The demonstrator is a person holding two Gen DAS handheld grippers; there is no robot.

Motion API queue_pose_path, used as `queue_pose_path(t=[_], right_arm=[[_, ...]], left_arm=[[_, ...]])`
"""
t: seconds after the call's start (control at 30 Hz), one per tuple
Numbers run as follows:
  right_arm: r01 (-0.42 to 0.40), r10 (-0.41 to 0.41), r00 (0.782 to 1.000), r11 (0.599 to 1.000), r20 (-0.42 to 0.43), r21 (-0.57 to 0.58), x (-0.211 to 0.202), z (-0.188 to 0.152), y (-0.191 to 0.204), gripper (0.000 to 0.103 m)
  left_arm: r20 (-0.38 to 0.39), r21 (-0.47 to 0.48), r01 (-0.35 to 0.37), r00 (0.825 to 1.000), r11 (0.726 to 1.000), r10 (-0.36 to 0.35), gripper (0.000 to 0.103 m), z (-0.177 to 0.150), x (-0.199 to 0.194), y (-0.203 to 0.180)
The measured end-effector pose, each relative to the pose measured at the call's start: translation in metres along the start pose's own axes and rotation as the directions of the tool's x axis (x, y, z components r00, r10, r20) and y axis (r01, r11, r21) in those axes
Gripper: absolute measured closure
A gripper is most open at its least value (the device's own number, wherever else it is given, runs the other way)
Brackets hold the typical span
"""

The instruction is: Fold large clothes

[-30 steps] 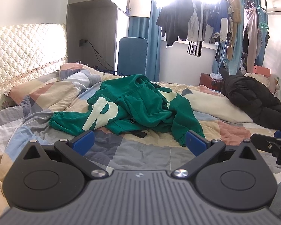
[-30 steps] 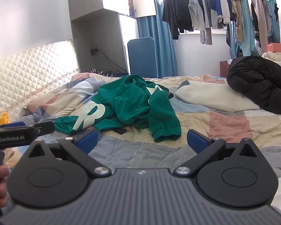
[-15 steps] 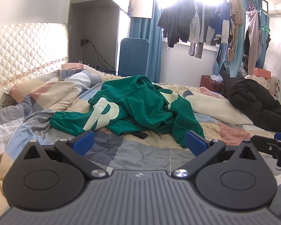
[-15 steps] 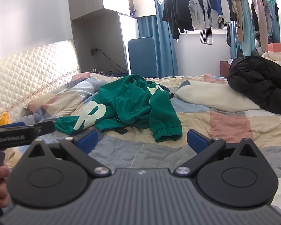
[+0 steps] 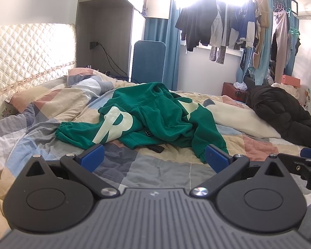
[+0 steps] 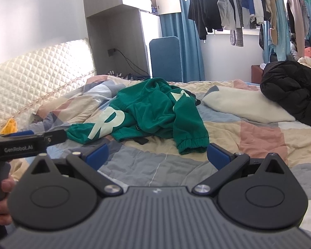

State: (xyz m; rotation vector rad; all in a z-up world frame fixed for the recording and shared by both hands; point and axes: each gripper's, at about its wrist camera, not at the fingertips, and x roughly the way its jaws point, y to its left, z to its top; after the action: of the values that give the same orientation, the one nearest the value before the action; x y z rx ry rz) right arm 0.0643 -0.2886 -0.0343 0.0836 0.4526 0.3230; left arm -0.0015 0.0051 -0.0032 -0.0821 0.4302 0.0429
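**Folding not yet begun: garment lies crumpled on the bed**

Left wrist view: the left gripper (image 5: 154, 155) stands with jaws spread wide, holding nothing. The green sweatshirt (image 5: 155, 120) lies bunched on the patchwork quilt (image 5: 155, 172), sleeves tangled, unfolded.

Right wrist view: the right gripper (image 6: 157, 155) is likewise spread and empty, short of the near cuff (image 6: 193, 144). In my judgement, spreading and every fold remain.

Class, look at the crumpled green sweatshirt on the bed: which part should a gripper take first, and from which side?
Probably the near elastic cuff of the green sweatshirt. It lies free on the quilt, nearest the open right gripper, so approach from the near bed edge.
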Motion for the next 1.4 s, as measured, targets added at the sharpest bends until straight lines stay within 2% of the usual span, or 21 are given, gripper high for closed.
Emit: queue_pose_path(t=[0.57,0.73,1.13,1.3,1.4], right_arm=[[-0.002,0.002,1.000,1.000,-0.028,0.014,0.023,0.007,0.002,0.000],[-0.045,0.047,0.998,0.998,-0.045,0.048,0.040,0.014,0.000,0.000],[-0.056,0.064,0.996,0.991,-0.061,0.119,0.101,0.050,-0.016,0.000],[-0.026,0.033,0.997,0.995,-0.064,0.100,0.140,0.068,-0.021,0.000],[-0.009,0.017,0.997,0.995,-0.079,0.103,0.171,0.073,-0.027,0.000]], left_arm=[[-0.013,-0.030,-0.001,1.000,1.000,0.001,0.000,0.010,0.029,0.017],[-0.024,-0.034,-0.002,1.000,0.999,0.001,0.000,0.020,0.049,0.020],[-0.040,-0.046,-0.011,0.999,0.999,0.010,0.000,0.056,0.127,0.035],[-0.053,-0.059,0.004,0.999,0.998,-0.007,0.000,0.067,0.179,0.040],[-0.072,-0.098,0.023,0.997,0.995,-0.030,0.000,0.064,0.222,0.046]])
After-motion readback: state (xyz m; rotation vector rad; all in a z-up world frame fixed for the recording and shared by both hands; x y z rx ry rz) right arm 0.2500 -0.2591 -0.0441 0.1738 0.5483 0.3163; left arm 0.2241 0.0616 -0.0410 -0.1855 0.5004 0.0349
